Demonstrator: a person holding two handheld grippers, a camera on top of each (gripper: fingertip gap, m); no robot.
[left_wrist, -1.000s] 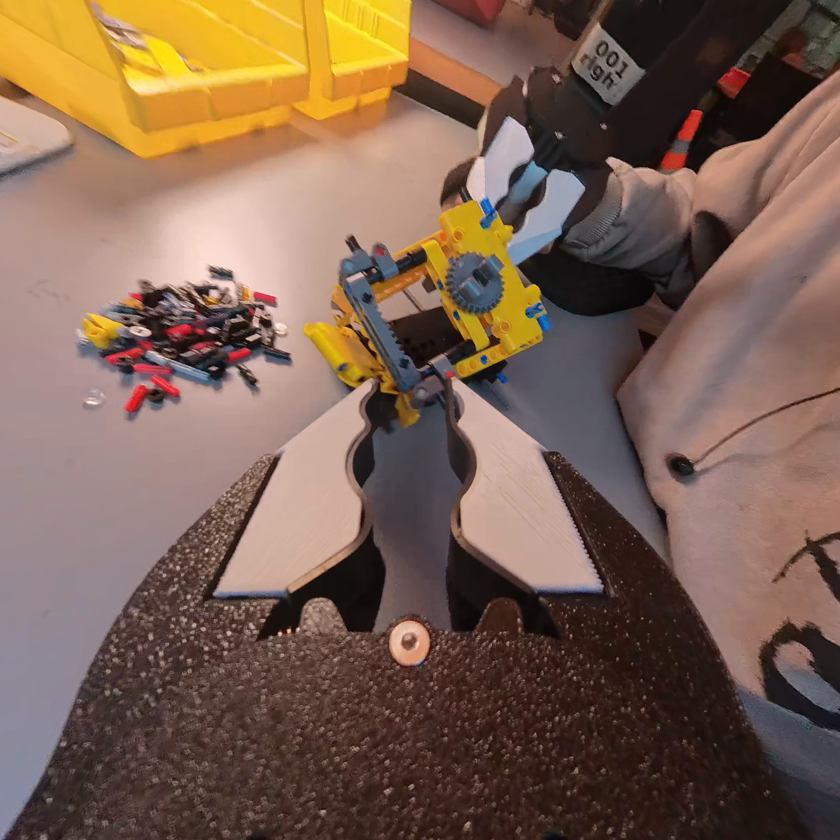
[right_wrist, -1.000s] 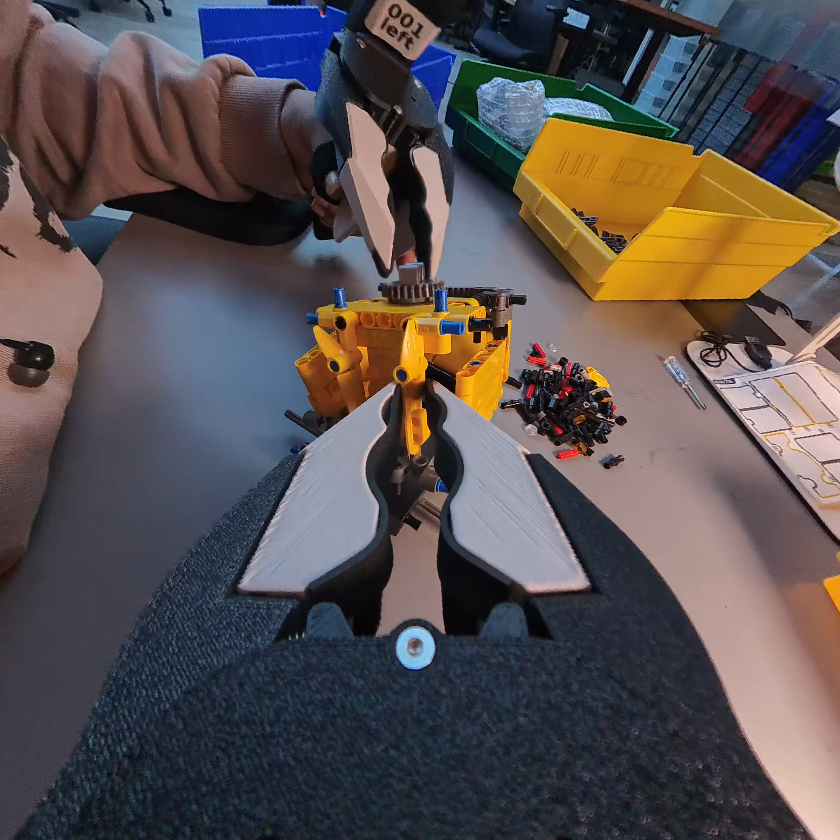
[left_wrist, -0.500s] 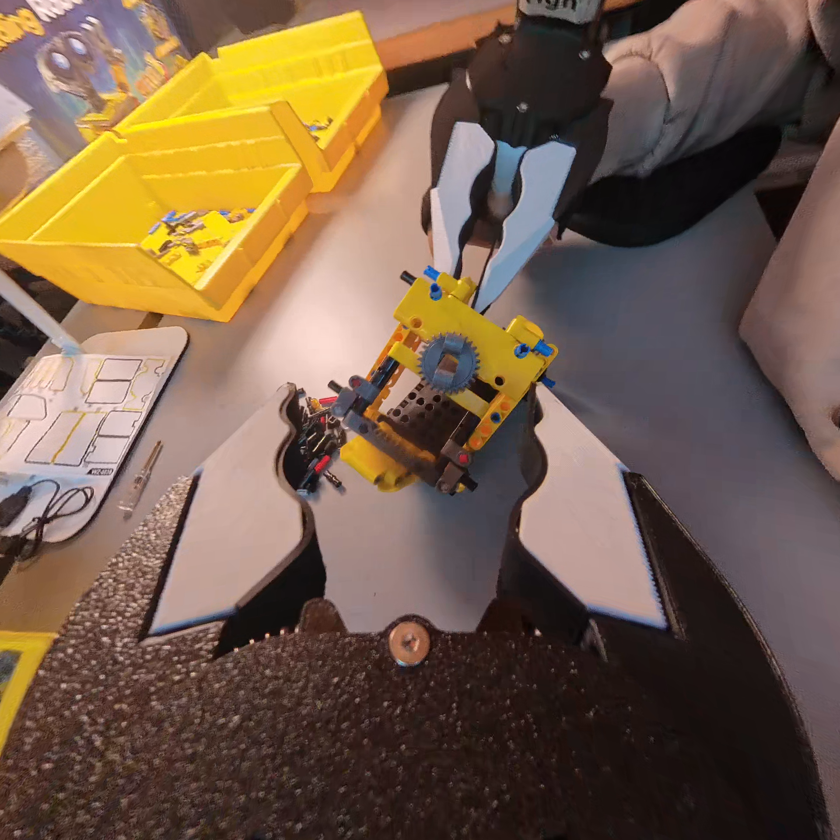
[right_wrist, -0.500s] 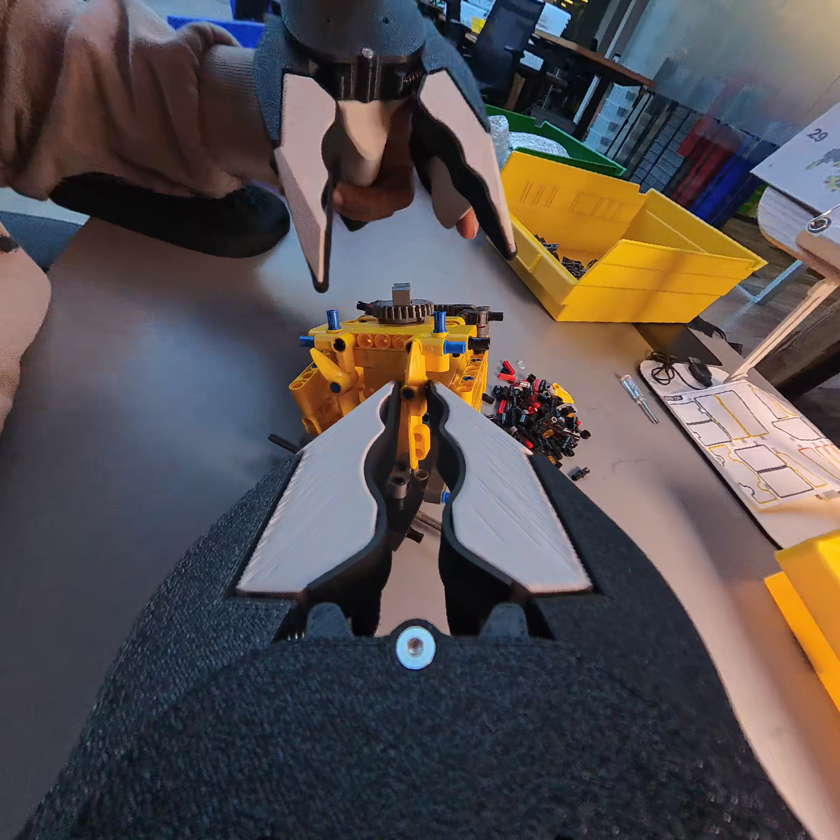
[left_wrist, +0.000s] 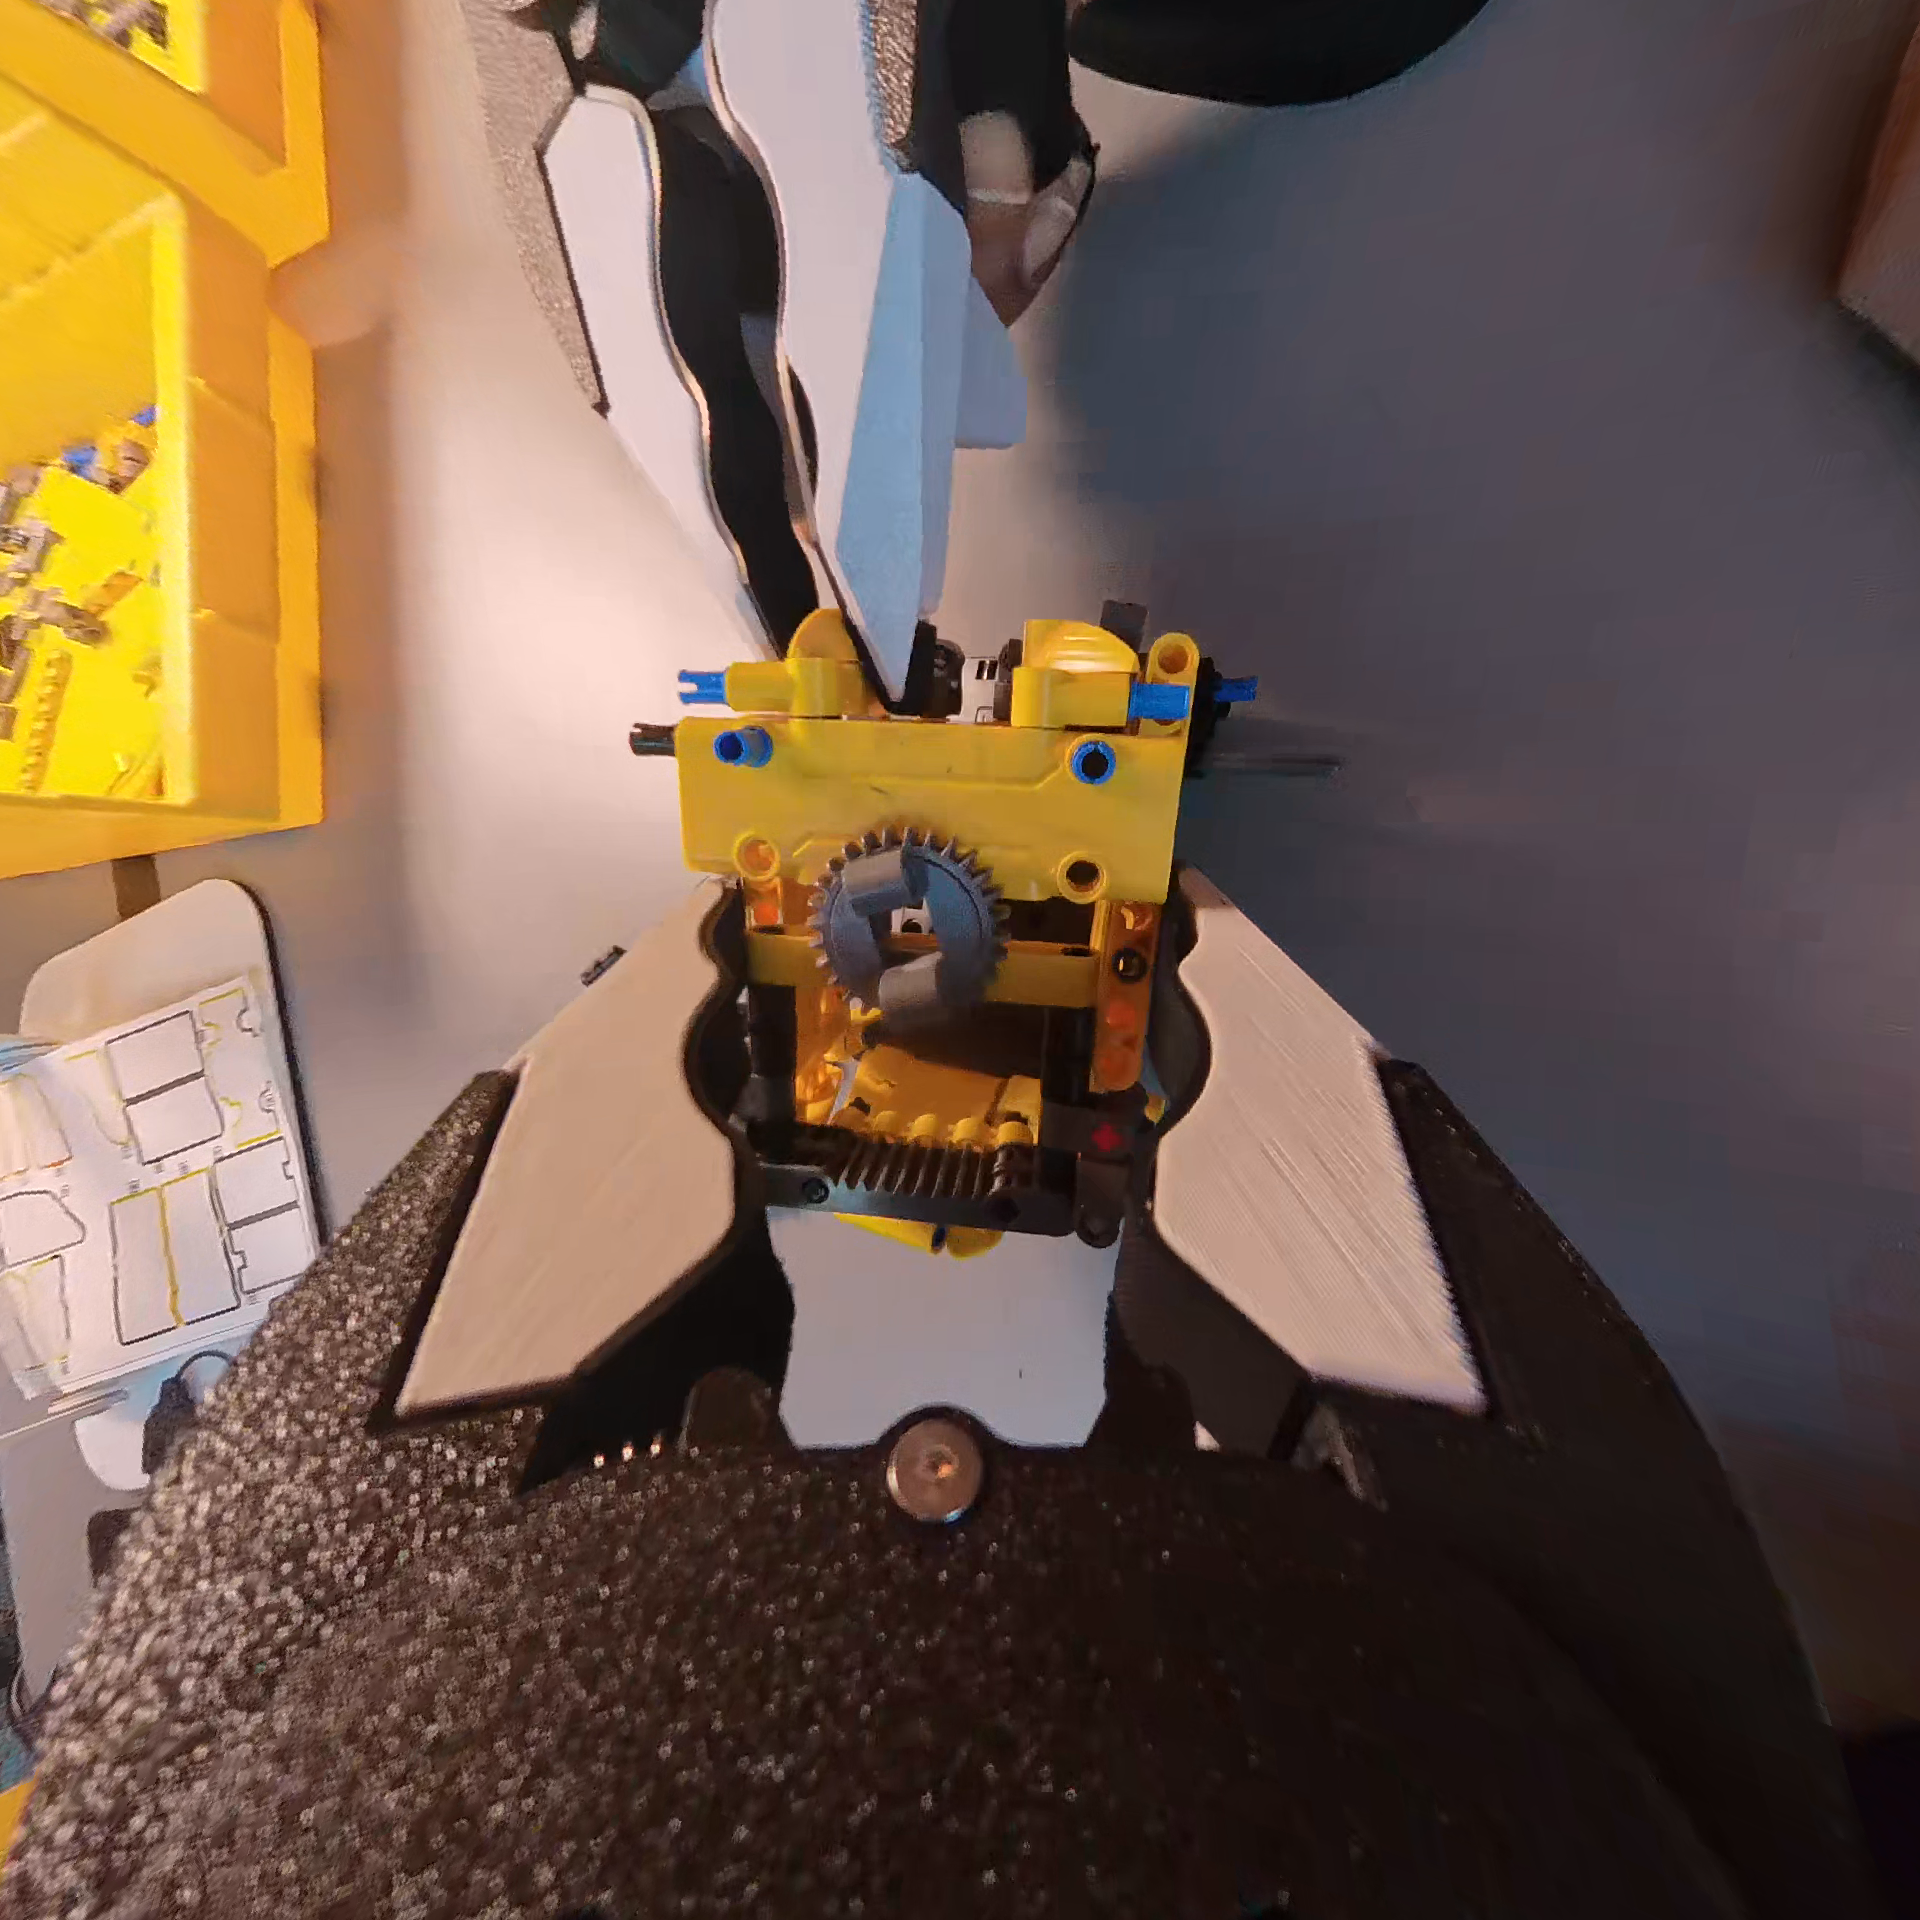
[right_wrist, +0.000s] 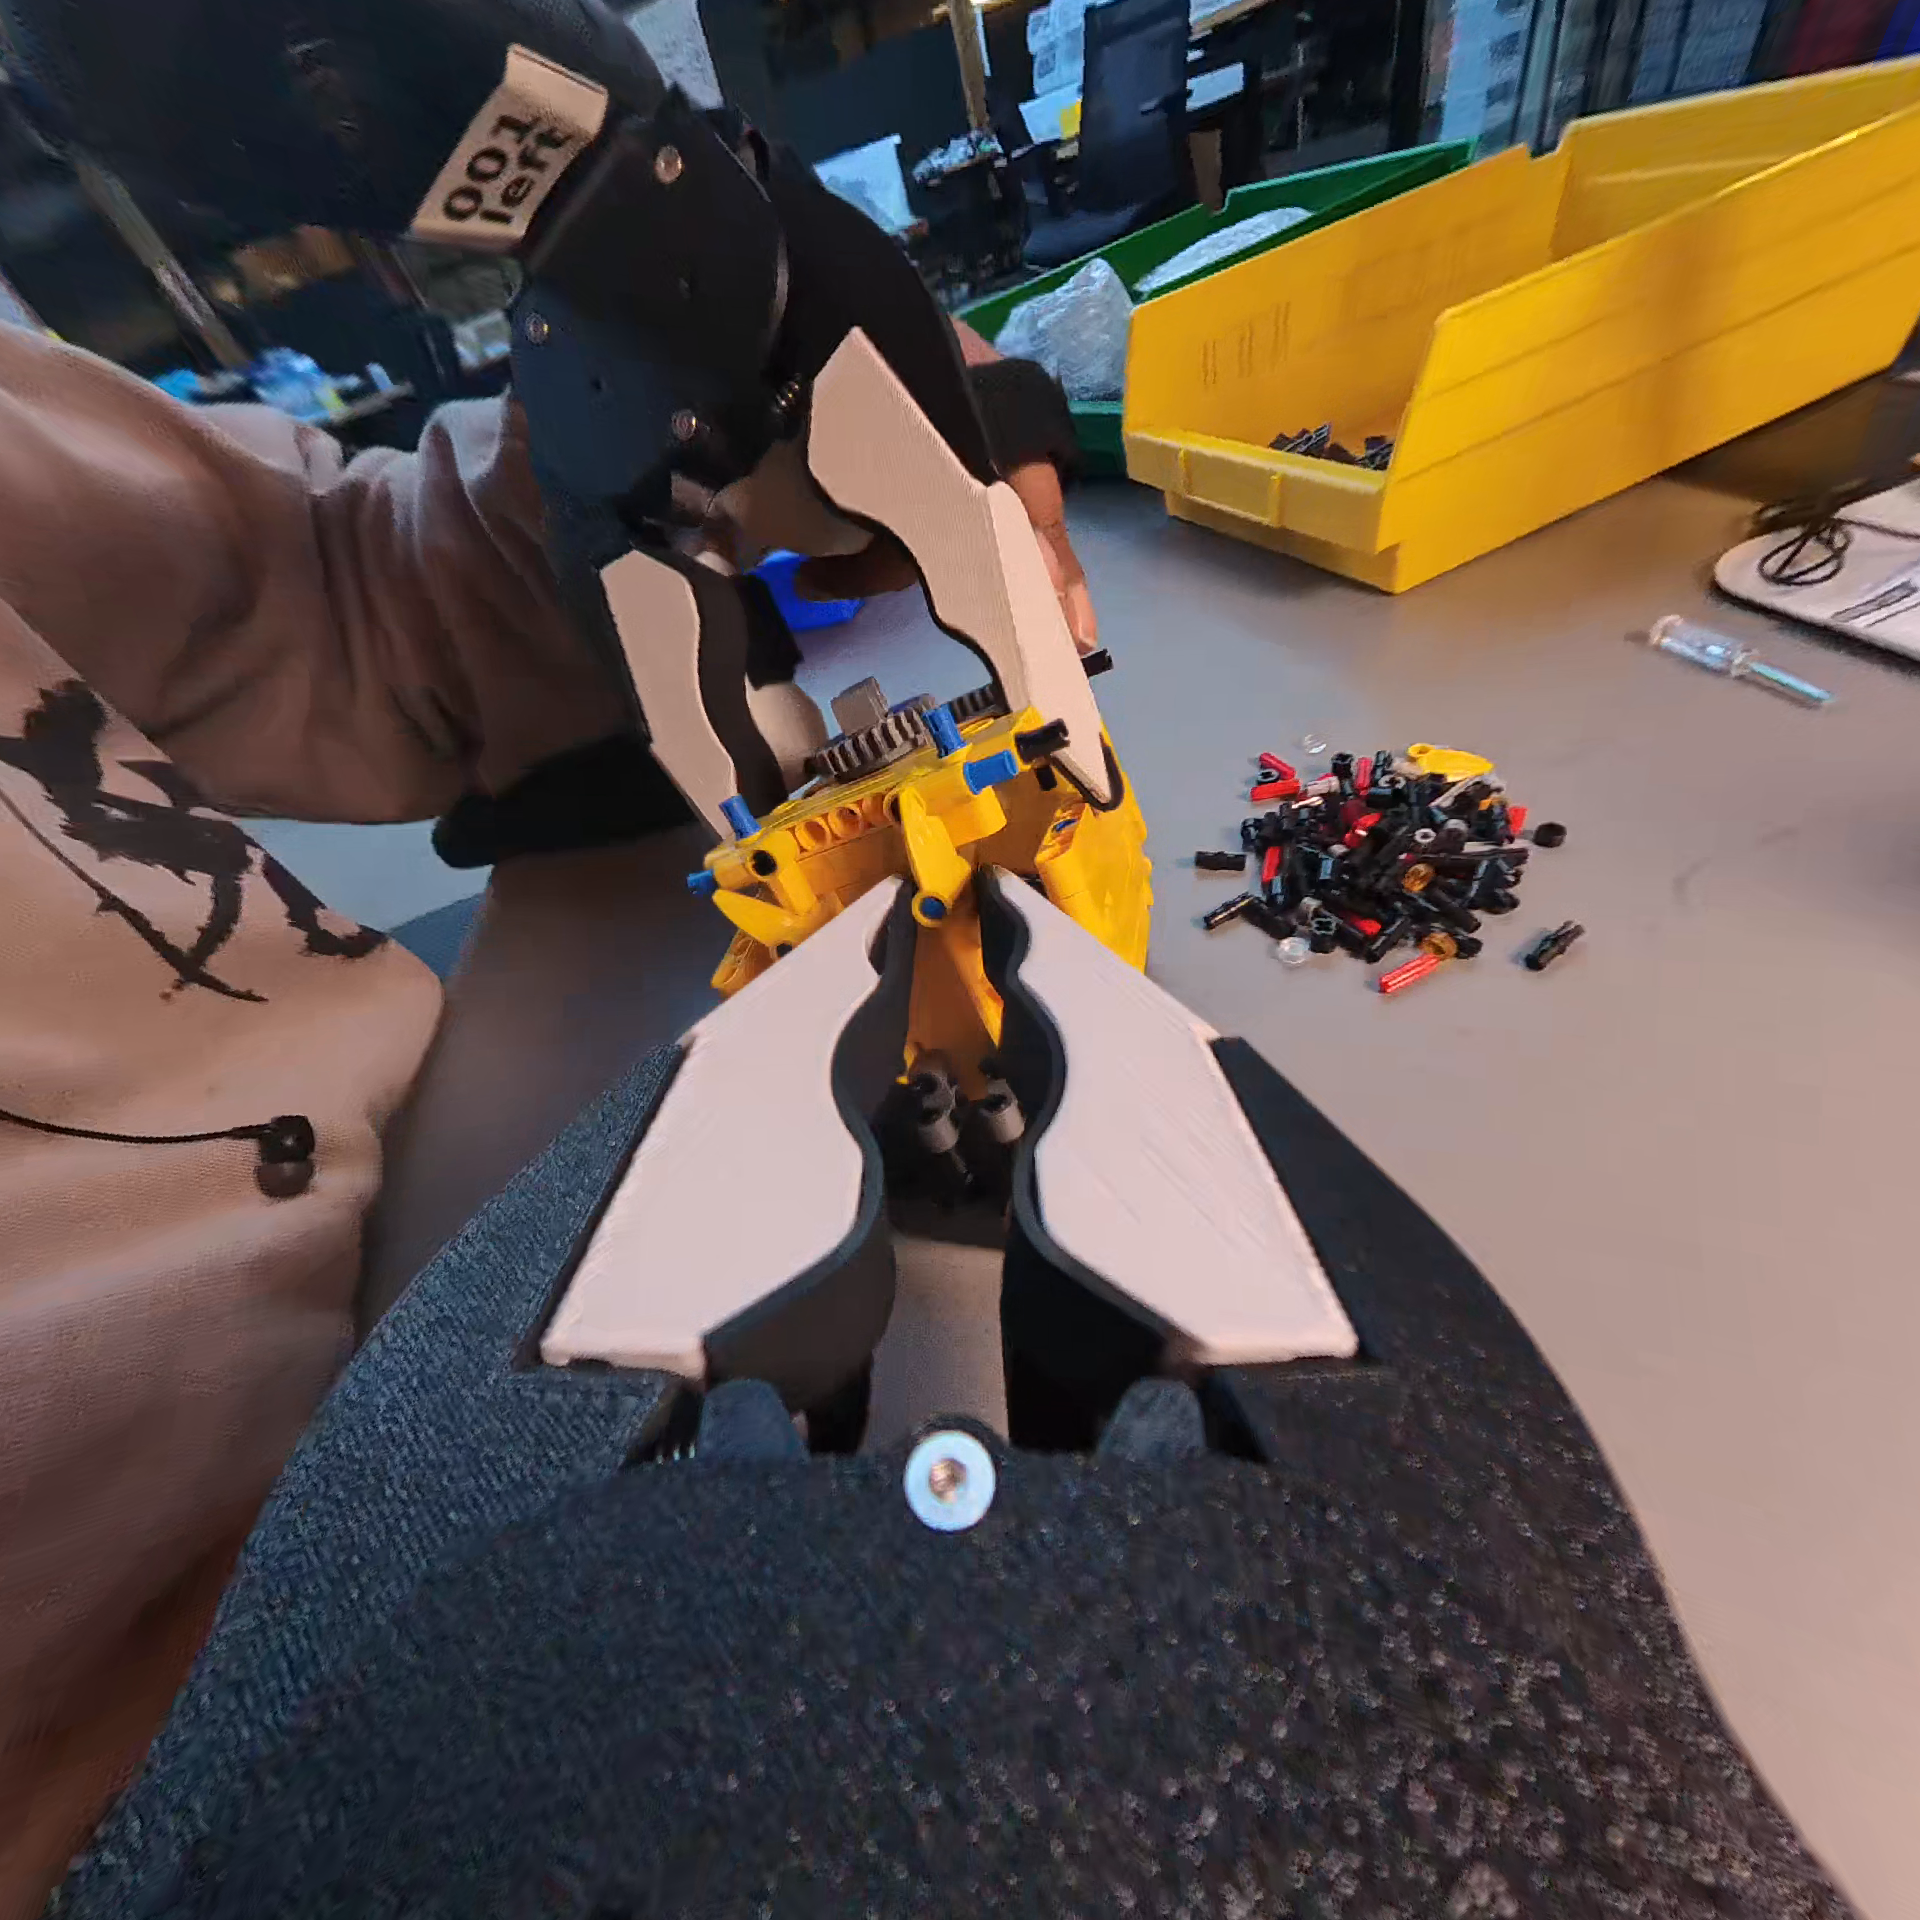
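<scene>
Your left gripper (left_wrist: 951, 894) stood wide, one finger on each side of the yellow brick model (left_wrist: 925, 790); whether the pads pressed its sides, I cannot tell. Your right gripper (right_wrist: 940, 883) was narrow, pinched on a yellow piece at the model's far end from the left one.

That model sat on the grey table (left_wrist: 1455, 520), with bare tabletop to its right in the left wrist view. A yellow bin (right_wrist: 1558, 364) lay well beyond the model, and an instruction sheet (left_wrist: 156, 1174) well to its left. A pile of small black and red parts (right_wrist: 1371, 862) lay near the model, apart from it.

On the model's top face you had a grey gear (left_wrist: 914, 935), blue pins (left_wrist: 1091, 764) at the corners, and a black toothed rack (left_wrist: 914, 1174) along the near edge.

Half a second before, your left gripper hung above the model with its fingers clear; now they had dropped to flank it. Your right gripper had kept its grip.
</scene>
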